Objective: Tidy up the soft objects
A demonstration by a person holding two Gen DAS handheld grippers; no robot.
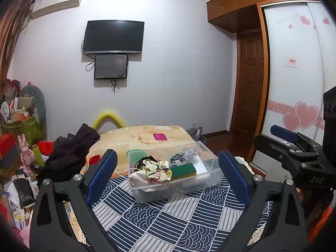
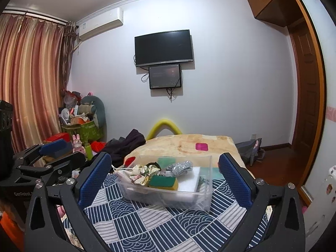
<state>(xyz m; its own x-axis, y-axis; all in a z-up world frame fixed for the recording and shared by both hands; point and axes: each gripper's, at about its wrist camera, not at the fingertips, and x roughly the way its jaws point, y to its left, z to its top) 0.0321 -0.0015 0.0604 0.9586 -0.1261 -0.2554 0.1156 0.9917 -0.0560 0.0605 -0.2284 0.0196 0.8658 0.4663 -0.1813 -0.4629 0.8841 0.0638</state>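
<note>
A clear plastic box stands on the blue-and-white patterned cloth. Inside lie a floral scrunchie, a green-and-yellow sponge, a silver scouring pad, a white pouch and a white foam block. My left gripper is open and empty, short of the box. My right gripper is open and empty, also short of it. Each gripper shows at the edge of the other's view.
Behind the box is a beige blanket with a pink pad on it. Dark clothes lie to the left. Clutter fills the left floor. A wardrobe stands to the right.
</note>
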